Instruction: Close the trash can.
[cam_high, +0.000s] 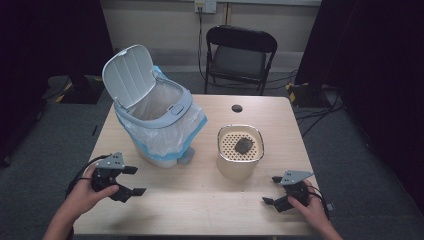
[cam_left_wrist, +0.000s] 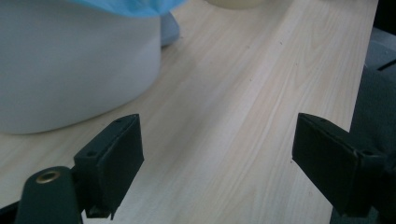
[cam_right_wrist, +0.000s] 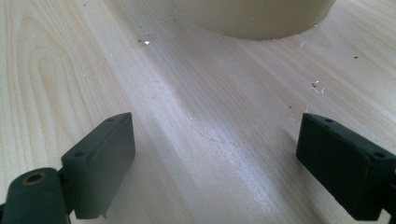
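A: Status, big to small?

B: Pale wooden worktop (cam_high: 200, 200). White plastic bin with a hinged lid and blue-edged liner bag (cam_high: 155, 117) stands at the left half, toward the far edge, lid tipped up and back, mouth open upward. Cream round-cornered tub with a perforated strainer insert (cam_high: 240, 150) sits right of centre. Small dark lump of waste (cam_high: 243, 145) lies on the insert, roughly mid-tub.

A: Claws?

B: Left claw (cam_high: 134, 181) hangs near the near-left corner, jaws apart, nothing between them. The left gripper view has the bin wall (cam_left_wrist: 70, 70) just beside it. Right claw (cam_high: 272, 190) is near the near-right corner, jaws also apart and empty; tub base (cam_right_wrist: 254, 16) straight ahead in the right gripper view.

A: Step?

B: Looks like the start: neither claw touches anything. My read is tub contents go into the bin.

A: Next move?

B: Likely the right claw closes in on the tub rim or insert edge. It needs a grip on the thin wall, then a level lift so the lump doesn't roll off.

A: Orientation?

B: Tub upright, opening up, footprint near square, no clear long axis. Lump is too small to tell its axis. Bin's axis is vertical, with the lid hinge toward the far-left corner.
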